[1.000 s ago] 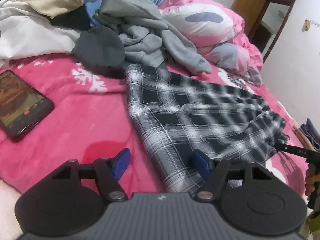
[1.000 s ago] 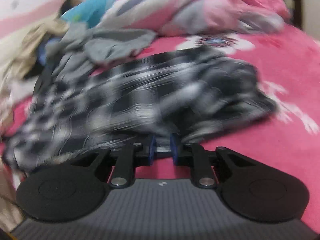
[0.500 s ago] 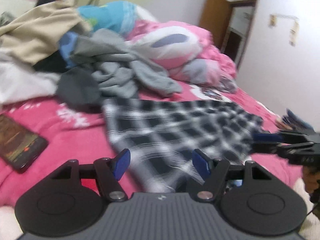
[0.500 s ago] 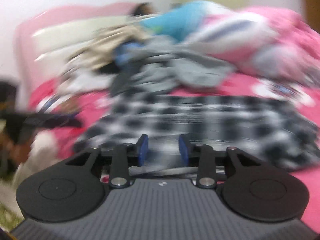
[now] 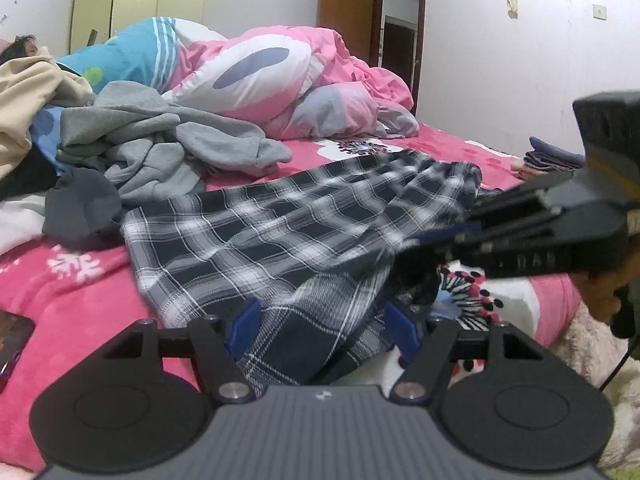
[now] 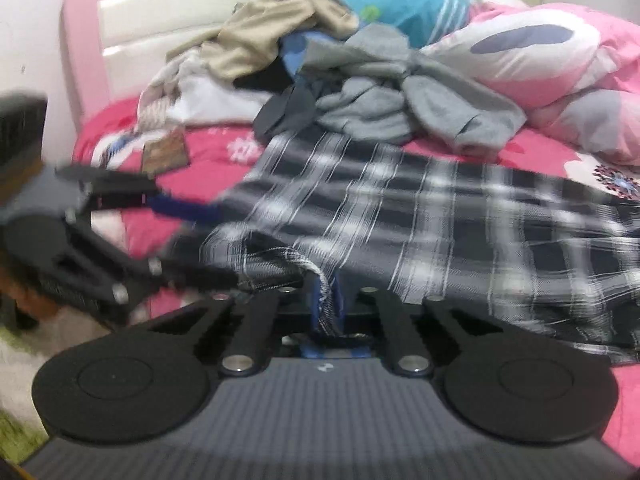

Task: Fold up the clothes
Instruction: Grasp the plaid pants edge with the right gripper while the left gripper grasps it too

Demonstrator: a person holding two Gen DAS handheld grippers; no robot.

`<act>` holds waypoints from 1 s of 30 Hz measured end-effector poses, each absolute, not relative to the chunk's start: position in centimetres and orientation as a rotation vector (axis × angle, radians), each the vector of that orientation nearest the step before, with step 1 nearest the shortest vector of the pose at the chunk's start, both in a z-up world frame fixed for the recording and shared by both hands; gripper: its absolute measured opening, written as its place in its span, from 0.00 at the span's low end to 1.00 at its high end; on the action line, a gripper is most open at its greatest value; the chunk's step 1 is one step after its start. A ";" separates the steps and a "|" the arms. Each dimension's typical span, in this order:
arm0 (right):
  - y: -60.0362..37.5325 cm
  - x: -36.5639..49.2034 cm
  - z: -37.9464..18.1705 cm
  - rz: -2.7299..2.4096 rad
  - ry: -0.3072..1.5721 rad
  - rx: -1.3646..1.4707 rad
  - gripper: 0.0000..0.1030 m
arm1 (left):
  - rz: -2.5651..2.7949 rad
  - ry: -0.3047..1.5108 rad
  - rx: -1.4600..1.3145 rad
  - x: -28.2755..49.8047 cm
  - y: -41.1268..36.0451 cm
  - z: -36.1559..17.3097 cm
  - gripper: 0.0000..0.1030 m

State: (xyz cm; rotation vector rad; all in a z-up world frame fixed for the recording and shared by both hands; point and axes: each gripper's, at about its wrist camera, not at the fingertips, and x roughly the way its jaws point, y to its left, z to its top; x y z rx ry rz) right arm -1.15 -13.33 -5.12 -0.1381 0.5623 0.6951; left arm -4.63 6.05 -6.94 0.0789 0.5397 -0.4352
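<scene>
Plaid garment (image 5: 288,232) lies on the pink bed (image 5: 80,292), mostly flat, long axis running across the bed from the near edge toward the pink duvet (image 5: 280,72) side. Near corner hangs over the bed edge. Right gripper (image 6: 326,300) clamped shut on a bunched bit of that near hem. Left gripper (image 5: 320,324) jaws wide apart, plaid cloth lying between them, pads not pressing it. Grey hoodie (image 5: 168,136) heaped just behind.
</scene>
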 end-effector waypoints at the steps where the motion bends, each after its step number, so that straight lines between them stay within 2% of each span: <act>1: -13.4 -1.1 -5.0 0.690 0.558 -0.128 0.05 | -0.436 0.539 0.077 -4.6 6.1 -7.0 0.68; 7: -13.2 -0.8 -4.4 0.671 0.547 -0.095 0.04 | -0.413 0.534 0.043 -4.5 6.5 -7.1 0.66; 12: -13.3 -1.2 -3.5 0.655 0.525 -0.081 0.04 | -0.410 0.538 -0.007 -4.2 7.5 -7.1 0.34; 14: -12.9 -1.0 -3.5 0.650 0.520 -0.093 0.04 | -0.403 0.549 -0.009 -4.1 7.8 -7.3 0.27; 24: -11.4 2.2 -7.9 0.642 0.597 -0.093 0.07 | -0.354 0.577 -0.014 -4.5 8.6 -7.9 0.26; 25: -11.7 2.2 -7.9 0.642 0.603 -0.073 0.09 | -0.348 0.577 -0.020 -4.5 8.7 -7.8 0.25; 26: -12.3 2.2 -7.5 0.641 0.604 -0.044 0.20 | -0.342 0.576 -0.027 -4.6 8.8 -7.8 0.24; 27: -13.1 2.0 -7.1 0.640 0.598 -0.005 0.36 | -0.336 0.576 -0.033 -4.6 8.9 -7.7 0.23; 28: -14.2 1.8 -6.6 0.637 0.585 0.042 0.43 | -0.335 0.581 -0.046 -4.5 9.0 -7.7 0.23; 29: -15.5 1.5 -6.2 0.638 0.570 0.097 0.48 | -0.336 0.585 -0.065 -4.4 9.3 -7.7 0.22; 30: -17.0 1.2 -5.9 0.644 0.555 0.167 0.48 | -0.332 0.588 -0.078 -4.4 9.4 -7.7 0.20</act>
